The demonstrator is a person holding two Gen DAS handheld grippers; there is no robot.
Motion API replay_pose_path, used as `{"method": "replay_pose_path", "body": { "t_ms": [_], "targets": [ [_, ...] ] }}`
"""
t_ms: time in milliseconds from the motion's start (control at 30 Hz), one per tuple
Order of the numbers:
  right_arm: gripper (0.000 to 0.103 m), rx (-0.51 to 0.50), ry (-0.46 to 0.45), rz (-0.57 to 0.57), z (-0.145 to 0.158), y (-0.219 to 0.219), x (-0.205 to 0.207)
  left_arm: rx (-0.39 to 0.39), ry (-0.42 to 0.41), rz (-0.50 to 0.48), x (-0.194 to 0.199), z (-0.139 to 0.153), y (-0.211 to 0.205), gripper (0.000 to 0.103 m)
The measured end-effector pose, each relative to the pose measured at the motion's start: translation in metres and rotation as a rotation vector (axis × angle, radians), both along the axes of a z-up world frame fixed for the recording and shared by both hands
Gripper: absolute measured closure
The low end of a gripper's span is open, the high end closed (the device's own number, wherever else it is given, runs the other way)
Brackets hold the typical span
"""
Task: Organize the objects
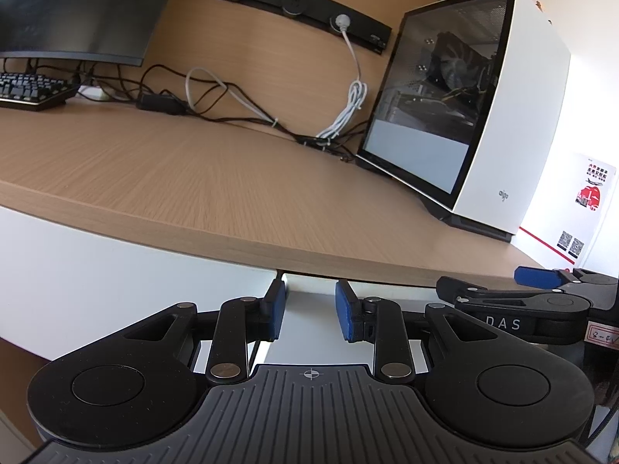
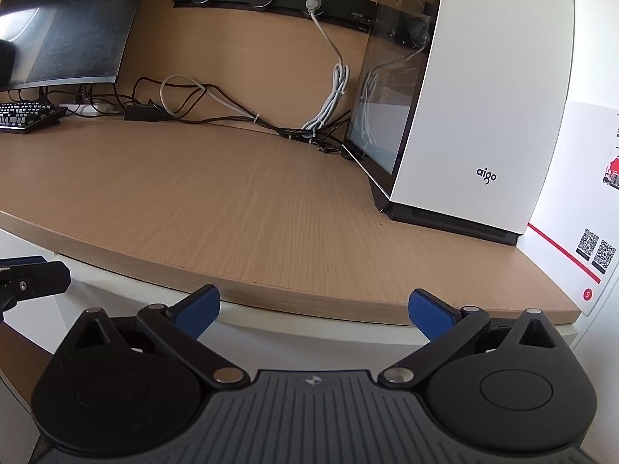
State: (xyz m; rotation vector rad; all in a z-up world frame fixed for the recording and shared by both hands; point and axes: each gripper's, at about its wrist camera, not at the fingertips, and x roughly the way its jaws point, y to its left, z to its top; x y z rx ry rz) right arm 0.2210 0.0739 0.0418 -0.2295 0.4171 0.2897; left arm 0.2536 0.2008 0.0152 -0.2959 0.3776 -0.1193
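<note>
My left gripper (image 1: 311, 315) hovers just below the front edge of the wooden desk (image 1: 216, 193). Its blue pads (image 1: 276, 317) stand a little apart with nothing between them. My right gripper (image 2: 315, 309) is beside it at the same edge, jaws wide open and empty. One of its blue pads (image 1: 536, 276) shows at the right of the left wrist view. A finger of the left gripper (image 2: 38, 276) shows at the left edge of the right wrist view. No loose small object lies on the near part of the desk.
A white computer case (image 2: 483, 116) with a glass side stands at the desk's right. Tangled black and white cables (image 2: 247, 116) run along the back under a black socket strip (image 2: 271, 0). A keyboard (image 2: 27, 116) and monitor (image 2: 69, 31) sit far left. A poster (image 2: 592, 232) hangs on the right wall.
</note>
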Motion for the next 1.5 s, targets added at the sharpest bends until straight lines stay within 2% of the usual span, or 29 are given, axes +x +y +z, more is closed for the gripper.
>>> {"method": "replay_pose_path", "body": {
  "t_ms": [400,467,567,633,1133,1367,1467,1500],
  "targets": [
    [0.000,-0.009,0.008,0.005,0.002,-0.002,-0.004,-0.020,-0.009,-0.010,-0.009,0.000,0.002,0.074],
    [0.000,-0.015,0.011,0.007,0.003,-0.001,-0.004,-0.041,-0.006,0.007,-0.008,0.000,0.005,0.079],
    [0.000,-0.028,0.016,0.009,0.004,0.001,-0.003,-0.042,-0.005,0.054,-0.005,0.001,0.007,0.079],
    [0.000,-0.028,0.017,0.011,0.004,0.001,-0.003,-0.049,0.008,0.049,0.000,0.002,0.008,0.079],
    [0.000,0.003,0.026,0.024,0.003,-0.004,-0.006,-0.023,0.025,0.004,0.002,0.002,0.005,0.076],
    [0.000,-0.025,0.020,0.059,0.009,-0.004,-0.012,-0.010,0.015,-0.003,-0.005,0.001,0.003,0.076],
    [0.000,-0.056,-0.001,0.053,0.015,-0.009,-0.006,0.007,0.016,-0.012,-0.006,0.002,0.002,0.076],
    [0.000,-0.063,0.017,0.050,0.017,-0.012,0.000,0.012,0.019,-0.015,-0.006,0.003,0.002,0.076]
  ]
}}
